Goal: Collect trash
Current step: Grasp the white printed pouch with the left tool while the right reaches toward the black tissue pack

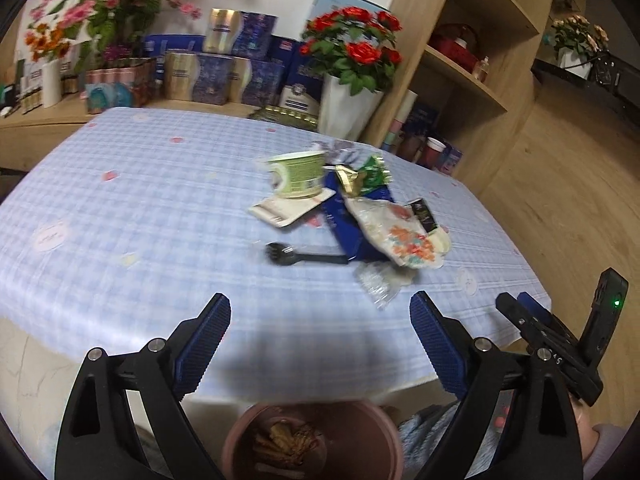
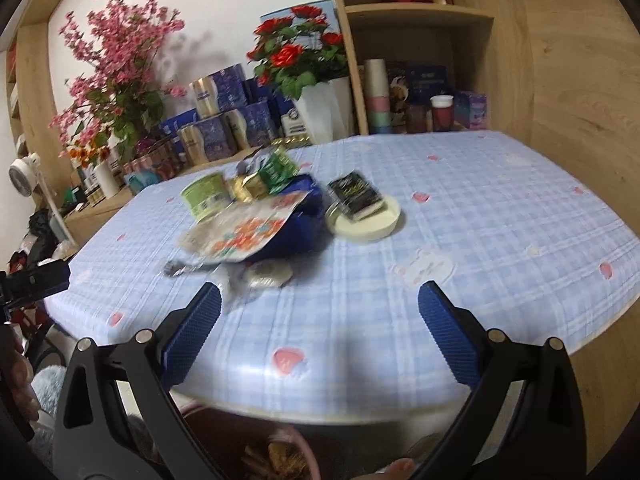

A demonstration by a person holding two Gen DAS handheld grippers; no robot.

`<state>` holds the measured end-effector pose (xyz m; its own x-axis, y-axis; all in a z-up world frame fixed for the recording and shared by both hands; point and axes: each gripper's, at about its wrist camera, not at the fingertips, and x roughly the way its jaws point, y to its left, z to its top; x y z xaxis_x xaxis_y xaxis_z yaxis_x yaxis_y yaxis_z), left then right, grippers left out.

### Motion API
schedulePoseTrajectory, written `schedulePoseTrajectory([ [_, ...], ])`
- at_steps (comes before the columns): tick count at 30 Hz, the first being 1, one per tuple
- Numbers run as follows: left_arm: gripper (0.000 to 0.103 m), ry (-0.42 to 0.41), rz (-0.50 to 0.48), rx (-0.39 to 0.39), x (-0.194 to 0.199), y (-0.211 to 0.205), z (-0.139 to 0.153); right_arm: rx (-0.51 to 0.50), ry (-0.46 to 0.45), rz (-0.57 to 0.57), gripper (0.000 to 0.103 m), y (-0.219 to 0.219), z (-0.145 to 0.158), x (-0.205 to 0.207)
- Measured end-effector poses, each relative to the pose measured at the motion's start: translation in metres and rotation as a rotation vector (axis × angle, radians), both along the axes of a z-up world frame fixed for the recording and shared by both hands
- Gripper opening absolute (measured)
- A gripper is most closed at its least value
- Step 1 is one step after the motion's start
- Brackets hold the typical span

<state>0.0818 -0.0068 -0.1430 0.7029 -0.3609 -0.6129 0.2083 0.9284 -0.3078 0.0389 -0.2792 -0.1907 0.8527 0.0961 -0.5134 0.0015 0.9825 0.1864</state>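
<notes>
A heap of trash lies on the blue checked tablecloth [image 1: 140,208]: a green tipped cup [image 1: 298,176], a white card [image 1: 286,208], a blue bag [image 1: 352,232], a flowered wrapper [image 1: 404,236], a black plastic fork [image 1: 298,257] and clear crumpled plastic [image 1: 380,282]. In the right wrist view I see the cup [image 2: 204,196], flowered wrapper [image 2: 244,232], a black packet [image 2: 356,196] on a cream lid [image 2: 376,228]. My left gripper [image 1: 320,336] is open and empty above the near table edge. My right gripper [image 2: 320,320] is open and empty, short of the heap.
A brown bin [image 1: 312,440] with scraps inside sits below the table's near edge, also in the right wrist view [image 2: 276,456]. A white pot of red roses [image 1: 348,108], boxes and tins stand behind the table. Wooden shelves [image 1: 472,80] rise at the right.
</notes>
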Motion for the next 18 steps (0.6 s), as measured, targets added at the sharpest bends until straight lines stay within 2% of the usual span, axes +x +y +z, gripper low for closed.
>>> schedulePoseTrajectory([
  [3, 0.088, 0.027, -0.029, -0.028, 0.025, -0.022, -0.003, -0.014, -0.004, -0.029, 0.097, -0.008, 0.001, 0.012],
  [7, 0.071, 0.101, -0.048, -0.106, 0.07, -0.05, -0.013, -0.007, 0.029, -0.049, 0.097, -0.02, -0.004, 0.028],
  [10, 0.065, 0.15, -0.032, -0.136, 0.102, -0.066, -0.023, 0.004, 0.051, -0.059, 0.097, -0.031, -0.011, 0.036],
  [18, 0.063, 0.222, 0.005, -0.1, 0.151, -0.093, -0.045, 0.094, 0.096, -0.088, 0.097, -0.053, -0.024, 0.05],
])
